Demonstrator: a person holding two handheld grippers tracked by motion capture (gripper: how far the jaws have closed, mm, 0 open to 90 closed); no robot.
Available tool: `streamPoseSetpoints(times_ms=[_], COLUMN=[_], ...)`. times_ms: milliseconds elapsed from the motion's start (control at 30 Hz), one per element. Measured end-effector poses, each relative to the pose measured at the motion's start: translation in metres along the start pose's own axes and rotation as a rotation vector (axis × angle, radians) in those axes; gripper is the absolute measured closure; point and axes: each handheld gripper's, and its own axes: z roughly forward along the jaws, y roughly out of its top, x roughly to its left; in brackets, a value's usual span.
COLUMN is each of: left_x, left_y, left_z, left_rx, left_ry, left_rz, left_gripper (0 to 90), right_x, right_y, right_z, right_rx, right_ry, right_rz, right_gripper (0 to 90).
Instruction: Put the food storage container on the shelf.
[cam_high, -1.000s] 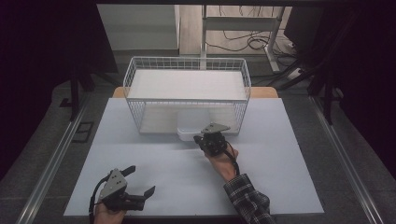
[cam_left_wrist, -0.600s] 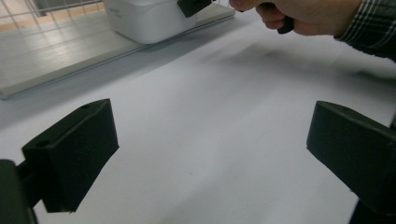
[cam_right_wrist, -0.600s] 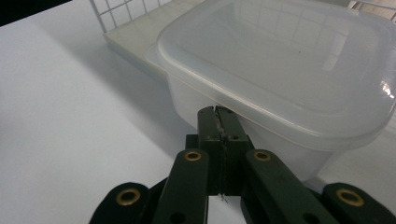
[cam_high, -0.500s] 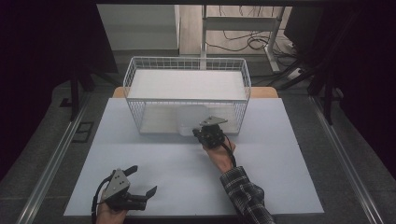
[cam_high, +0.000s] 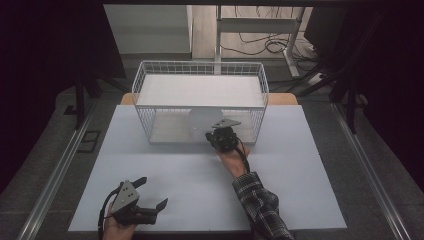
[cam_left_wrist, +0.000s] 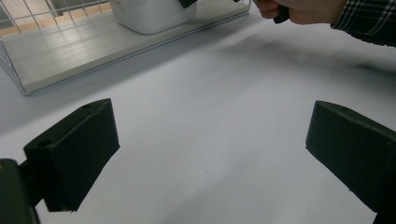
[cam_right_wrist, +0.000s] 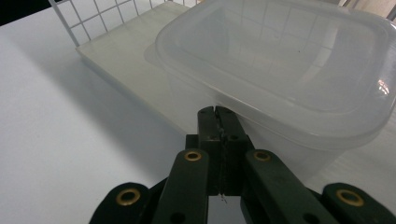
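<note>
Clear plastic container (cam_right_wrist: 280, 74) sits upright, mouth up, on the lower shelf of the wire rack (cam_high: 200, 100), long axis along the rack's front. Right gripper (cam_high: 220, 137) clamped on its near rim. Left gripper (cam_high: 147, 200) wide open, empty, on bench (cam_high: 300, 175) well before the rack.

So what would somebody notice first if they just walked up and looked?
Probably the white wire rack at the far side of the white table, with a clear plastic tub sitting on its lower shelf. Next, the right gripper, jaws shut together, right up against the tub's near edge. The left gripper sits near the front of the table with its jaws wide open and nothing between them.
</note>
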Motion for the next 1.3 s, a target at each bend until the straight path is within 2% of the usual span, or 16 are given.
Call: streamPoseSetpoints(times_ms=[433,500,533,600,767,800,867,1000,1167,1300], left_x=[0.001,0.001,0.002,0.002,0.003,0.003,0.003,0.003,0.004,0.004], left_y=[0.000,0.000,0.001,0.001,0.001,0.001,0.001,0.002,0.003,0.002], left_z=[0.000,0.000,-0.001,-0.001,0.000,0.000,0.001,0.000,-0.001,0.000], left_rx=[0.003,0.012,0.028,0.030,0.038,0.042,0.048,0.063,0.066,0.076], left_ry=[0.005,0.003,0.001,-0.003,-0.012,-0.012,-0.012,-0.034,-0.058,-0.060], left_rz=[-0.007,-0.014,-0.034,-0.044,-0.062,-0.059,-0.057,-0.081,-0.101,-0.102], left_gripper=[2.1,2.2,2.3,2.3,2.4,2.4,2.3,3.2,3.8,3.8], right_x=[-0.004,-0.004,-0.003,-0.003,0.004,0.006,0.008,0.012,0.014,0.018], right_y=[0.006,0.007,0.007,0.007,0.010,0.010,0.011,0.011,0.011,0.010], right_z=[0.010,0.011,0.010,0.009,0.004,0.002,-0.001,-0.008,-0.015,-0.022], right_rx=[0.003,0.007,0.003,0.005,0.018,0.014,0.017,0.006,-0.001,0.011], right_ry=[-0.014,-0.012,0.000,0.009,0.037,0.031,0.037,0.038,0.058,0.059], right_rz=[0.001,0.002,0.005,0.004,-0.009,-0.015,-0.014,-0.015,-0.007,-0.031], right_gripper=[89.3,89.2,87.8,84.9,63.8,60.0,53.0,41.7,35.1,29.8])
